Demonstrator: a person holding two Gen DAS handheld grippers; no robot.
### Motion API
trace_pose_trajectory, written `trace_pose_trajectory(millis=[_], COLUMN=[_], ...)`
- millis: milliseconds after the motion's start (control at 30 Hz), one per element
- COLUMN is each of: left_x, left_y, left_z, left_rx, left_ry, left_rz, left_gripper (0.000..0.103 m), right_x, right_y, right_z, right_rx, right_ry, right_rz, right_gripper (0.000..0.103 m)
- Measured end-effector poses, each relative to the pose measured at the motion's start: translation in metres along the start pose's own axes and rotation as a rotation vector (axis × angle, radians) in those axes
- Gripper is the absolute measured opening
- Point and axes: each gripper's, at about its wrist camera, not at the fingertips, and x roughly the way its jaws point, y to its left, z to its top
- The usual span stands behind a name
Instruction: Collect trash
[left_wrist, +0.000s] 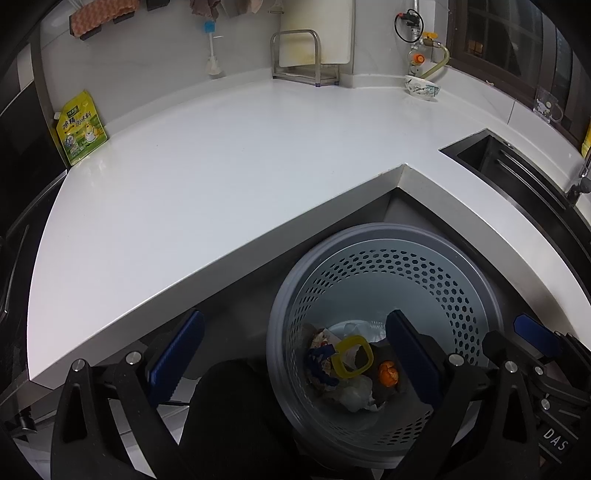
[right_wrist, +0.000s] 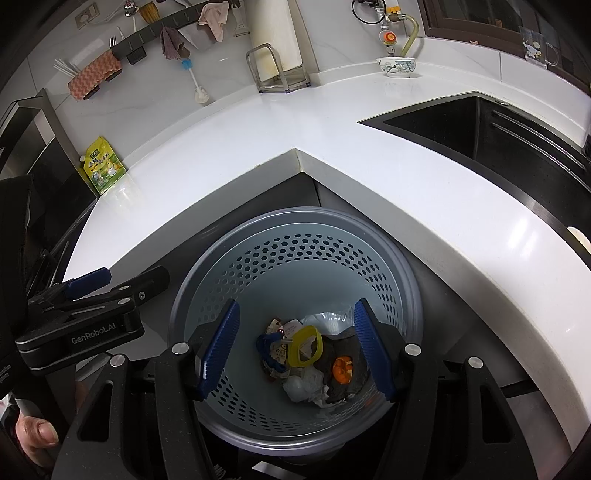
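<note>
Looking left first, my left gripper (left_wrist: 295, 363) hangs spread and empty beside the bin (left_wrist: 384, 236), its right finger over the rim. Trash (right_wrist: 306, 365) lies heaped on the bin floor, straight below my right gripper (right_wrist: 295, 349), also spread and empty, pointing down. I judge the bare counter (left_wrist: 221, 155) leaves nothing nearer either hand.

Trash bin (right_wrist: 295, 236) floor half buried under litter, pouch (left_wrist: 79, 127) print too small to read
</note>
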Motion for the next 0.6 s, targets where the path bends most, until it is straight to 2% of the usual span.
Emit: trace_pose_trajectory(millis=[600], left_x=[-0.0005], left_y=[-0.0003], left_z=[-0.0009], left_rx=[0.005], left_ry=[0.0], left_rz=[-0.002], left_gripper=[0.097], right_x=[0.0001], right_y=[-0.0005], right_z=[0.0002], right_rx=[-0.001], right_ry=[-0.001], right_rz=[0.001], right_gripper=[0.062])
